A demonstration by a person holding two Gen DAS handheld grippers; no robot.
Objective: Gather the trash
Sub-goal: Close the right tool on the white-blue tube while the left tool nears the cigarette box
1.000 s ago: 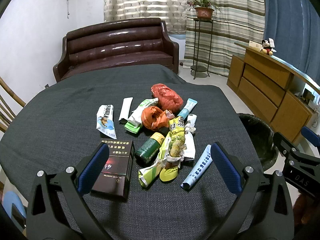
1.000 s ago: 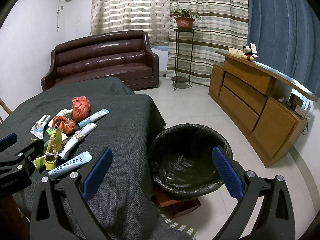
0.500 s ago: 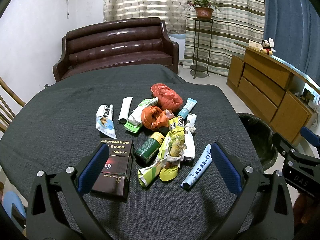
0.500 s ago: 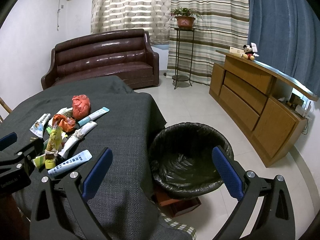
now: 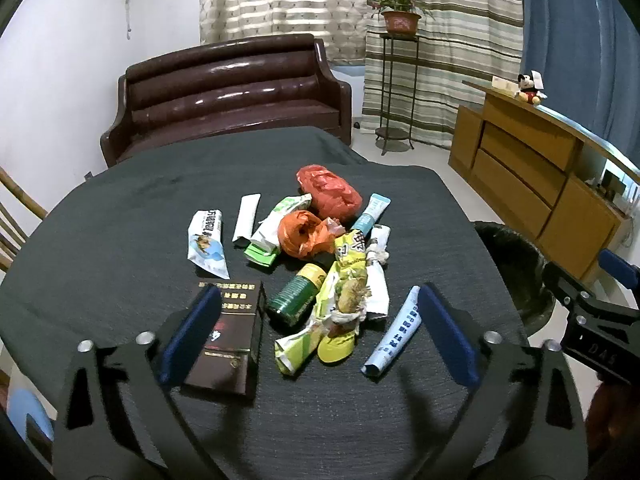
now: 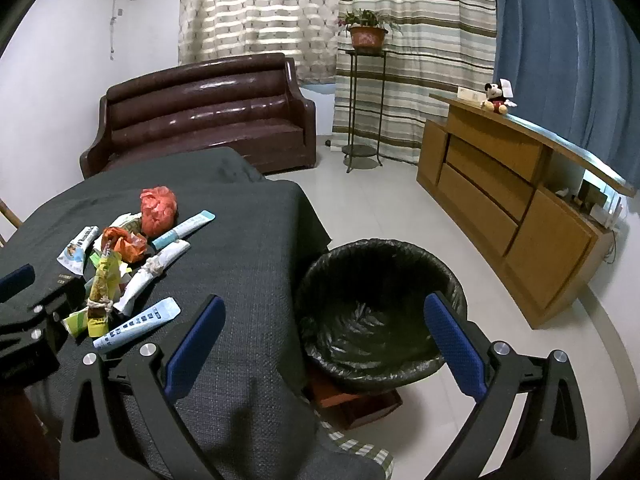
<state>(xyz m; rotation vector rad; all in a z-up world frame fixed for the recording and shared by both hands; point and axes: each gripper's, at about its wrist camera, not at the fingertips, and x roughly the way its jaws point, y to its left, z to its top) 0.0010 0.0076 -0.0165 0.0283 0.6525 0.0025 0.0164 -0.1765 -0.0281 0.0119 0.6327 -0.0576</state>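
- Left wrist view: a table point(image 5: 120, 216) under dark grey cloth fills the middle and lower frame, and the trash lies in a loose heap at its centre.
- Right wrist view: a bin point(image 6: 380, 304) lined with a black bag stands on the tiled floor at centre-right, just beside the table's edge, its mouth open to the camera.
- Left gripper point(image 5: 316, 330) sits along the bottom of the left wrist view, above the near end of the heap. Its jaws have just been closing a little yet stand wide apart, pressing on nothing; a yellow-green wrapper point(image 5: 340, 304) knotted with string lies between them.
- Right gripper point(image 6: 322, 346) takes the lower middle of its own view, jaws spread wide and empty, the left finger over the cloth, the right over the bin's rim.
- Dark cigarette box point(image 5: 228, 336), lower left of the heap, lies partly behind the left gripper's left finger.
- Red plastic bag point(image 5: 330, 192) is crumpled at the heap's far end, with an orange bag point(image 5: 300, 234) just in front of it.
- White-and-blue tube point(image 5: 394, 332) lies slantwise at the lower right, just inside the right finger.
- Green bottle point(image 5: 298, 294) lies on its side between the box and the wrapper.
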